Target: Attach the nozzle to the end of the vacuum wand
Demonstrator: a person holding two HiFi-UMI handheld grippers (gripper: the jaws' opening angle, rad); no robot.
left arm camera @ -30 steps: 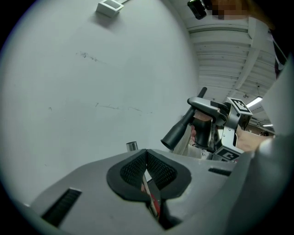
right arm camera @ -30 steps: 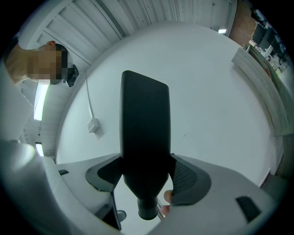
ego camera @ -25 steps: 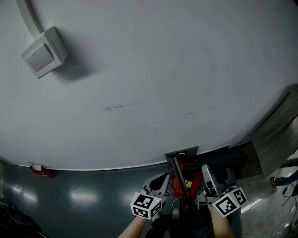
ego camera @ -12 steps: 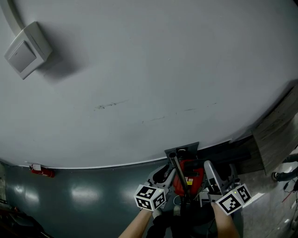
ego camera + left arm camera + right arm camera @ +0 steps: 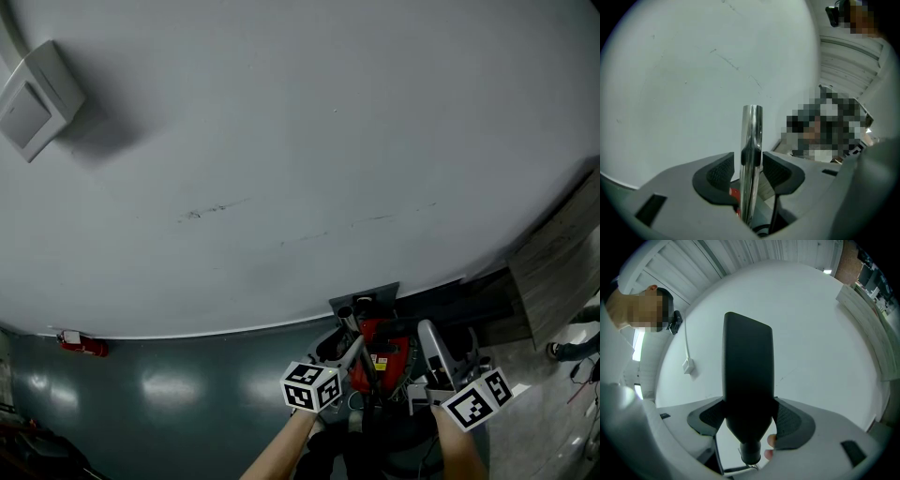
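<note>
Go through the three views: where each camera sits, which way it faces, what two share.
Head view: on the person's head, facing a pale wall; forearms, left gripper and right gripper show at the bottom.
Left gripper view: rides the left gripper, looking along its jaws, which have just been opening, the chrome wand between them.
Right gripper view: rides the right gripper, jaws shut on the black nozzle; a fingertip shows.
Shared: the wall box, head and right gripper views.

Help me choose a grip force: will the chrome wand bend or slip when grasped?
The wand looks like polished metal tubing, so it is probably stiff, not floppy. Its smooth, round, mirror-like surface could slide or twist in a grip. It looks slim, so it is likely light for its length.
</note>
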